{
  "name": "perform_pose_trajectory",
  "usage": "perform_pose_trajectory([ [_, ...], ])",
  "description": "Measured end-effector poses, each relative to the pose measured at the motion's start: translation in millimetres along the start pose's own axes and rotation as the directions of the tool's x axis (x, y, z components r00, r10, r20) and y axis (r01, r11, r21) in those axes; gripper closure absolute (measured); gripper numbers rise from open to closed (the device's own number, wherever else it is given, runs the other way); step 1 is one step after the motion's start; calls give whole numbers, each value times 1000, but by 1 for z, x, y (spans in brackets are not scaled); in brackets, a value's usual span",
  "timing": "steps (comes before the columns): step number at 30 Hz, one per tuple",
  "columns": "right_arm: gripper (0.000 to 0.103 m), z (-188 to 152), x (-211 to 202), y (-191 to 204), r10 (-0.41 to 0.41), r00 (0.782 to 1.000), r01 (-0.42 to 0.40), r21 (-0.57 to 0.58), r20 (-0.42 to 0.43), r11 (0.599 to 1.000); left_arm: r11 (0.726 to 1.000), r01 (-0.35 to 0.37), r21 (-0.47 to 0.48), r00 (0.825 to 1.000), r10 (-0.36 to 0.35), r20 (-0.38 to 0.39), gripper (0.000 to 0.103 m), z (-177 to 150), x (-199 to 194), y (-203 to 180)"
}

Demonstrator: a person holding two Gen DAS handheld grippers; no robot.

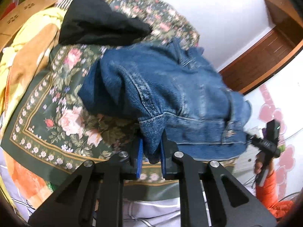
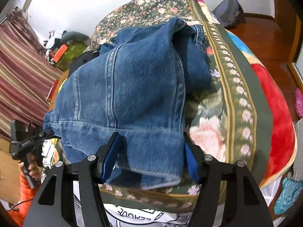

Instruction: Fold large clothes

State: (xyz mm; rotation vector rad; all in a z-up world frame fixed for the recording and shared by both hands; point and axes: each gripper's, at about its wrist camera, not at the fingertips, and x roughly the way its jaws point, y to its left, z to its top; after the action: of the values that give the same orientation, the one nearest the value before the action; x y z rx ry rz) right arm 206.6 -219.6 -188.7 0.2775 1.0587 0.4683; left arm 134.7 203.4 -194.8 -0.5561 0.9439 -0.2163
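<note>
On the bed, over a green floral blanket [image 1: 47,113]: one blue denim jacket [image 1: 161,87], bunched, hem toward the cameras. Left gripper [image 1: 151,155]: fingers pinching a hem corner of the jacket. Right gripper [image 2: 149,158]: fingers spread, a wide fold of hem lying between them, grip unclear. Black garment [image 1: 98,24]: beyond the jacket. Cardboard box [image 1: 20,17]: far left, contents not visible.
</note>
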Motion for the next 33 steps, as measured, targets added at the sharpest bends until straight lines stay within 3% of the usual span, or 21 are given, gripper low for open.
perform_pose_trajectory([
  [1,52,-4,-2,1,4,1000,-5,9,13,1000,1000,8,2,1000,-8,11,89,2,-3,-3],
  [3,74,-7,-7,2,24,999,-25,33,21,999,1000,26,9,999,-27,38,90,6,-12,-10],
  [6,88,4,-19,8,44,999,-45,34,18,998,999,50,18,997,-51,65,91,16,-20,-22],
  [12,91,41,-46,48,79,989,-70,-78,125,995,999,22,45,994,-27,103,92,44,-28,-40],
  [16,92,75,-52,68,33,978,3,-167,208,986,998,26,63,992,-33,119,92,65,-28,-42],
  [21,92,129,-36,64,-1,961,47,-163,275,985,997,12,78,987,-24,157,93,100,-23,-40],
  [28,92,179,10,40,-31,963,55,-83,269,995,998,-53,41,989,47,140,93,142,24,-14],
  [31,92,185,38,25,-58,973,70,-47,222,996,998,-71,3,992,70,105,92,151,52,5],
  [33,91,183,47,20,-83,976,93,-39,203,995,993,-119,-8,991,120,59,90,152,76,14],
])
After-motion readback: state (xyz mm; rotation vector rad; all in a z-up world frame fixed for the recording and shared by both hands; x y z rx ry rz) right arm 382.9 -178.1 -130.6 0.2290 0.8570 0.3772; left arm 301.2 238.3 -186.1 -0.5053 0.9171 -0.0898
